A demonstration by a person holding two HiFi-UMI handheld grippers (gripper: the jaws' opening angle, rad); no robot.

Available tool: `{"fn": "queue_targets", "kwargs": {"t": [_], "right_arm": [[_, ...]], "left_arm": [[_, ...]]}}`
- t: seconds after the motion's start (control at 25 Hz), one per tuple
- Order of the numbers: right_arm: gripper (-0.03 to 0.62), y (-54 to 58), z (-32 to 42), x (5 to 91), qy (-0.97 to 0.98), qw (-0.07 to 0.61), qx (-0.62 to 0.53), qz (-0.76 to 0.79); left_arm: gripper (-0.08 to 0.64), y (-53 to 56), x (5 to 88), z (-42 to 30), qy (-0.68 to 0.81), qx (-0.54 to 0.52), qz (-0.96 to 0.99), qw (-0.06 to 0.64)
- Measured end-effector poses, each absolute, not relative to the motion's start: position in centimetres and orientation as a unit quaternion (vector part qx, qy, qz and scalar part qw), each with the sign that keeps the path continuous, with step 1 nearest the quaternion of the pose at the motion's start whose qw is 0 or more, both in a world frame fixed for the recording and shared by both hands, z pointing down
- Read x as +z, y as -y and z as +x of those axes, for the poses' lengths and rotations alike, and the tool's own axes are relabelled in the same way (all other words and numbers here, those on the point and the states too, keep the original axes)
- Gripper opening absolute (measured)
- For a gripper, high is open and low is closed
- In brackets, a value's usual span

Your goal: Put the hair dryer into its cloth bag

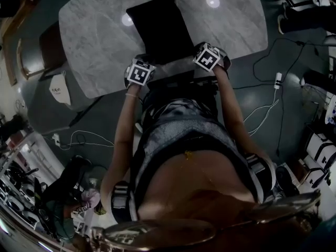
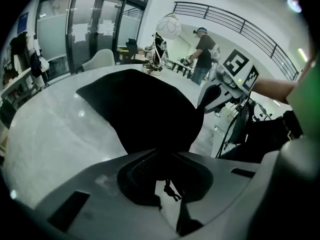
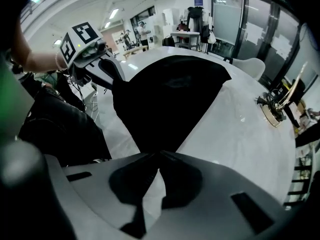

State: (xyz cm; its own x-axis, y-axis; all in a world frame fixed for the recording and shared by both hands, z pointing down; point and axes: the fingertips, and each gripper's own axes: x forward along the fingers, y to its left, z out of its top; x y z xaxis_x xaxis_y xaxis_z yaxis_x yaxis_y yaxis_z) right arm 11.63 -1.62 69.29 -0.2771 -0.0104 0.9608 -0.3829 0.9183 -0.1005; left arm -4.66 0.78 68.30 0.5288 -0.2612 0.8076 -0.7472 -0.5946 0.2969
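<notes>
Big picture first: the grey marbled surface (image 1: 100,30) stretches across the top of my head view, long, with rounded corners. On it lies the black cloth bag (image 1: 160,25). Its far end reaches toward the middle of the surface, and its near edge sits at the rim right in front of me.

Both my grippers are on that near edge, side by side and a little apart. On the left gripper (image 2: 162,156) the jaws are together, pinching the black fabric at the bag's left corner, and the cloth fans out from the tips over the surface. On the right gripper (image 3: 159,155) the jaws are together as well, clamped on the fabric at the right corner, and the bag spreads away from them in a dark wedge.

Smallest of all, a thin drawstring with a knot (image 2: 169,189) dangles just under my left jaws.
</notes>
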Motion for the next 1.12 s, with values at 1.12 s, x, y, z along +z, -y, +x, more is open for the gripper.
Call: {"fn": "queue_targets", "kwargs": {"t": [1.12], "right_arm": [[0.071,0.0,11.3,71.9,0.780,0.596,0.165,0.090]], "left_arm": [[0.126,-0.8,68.7,-2.7,0.301,0.254,0.820,0.416]]}}
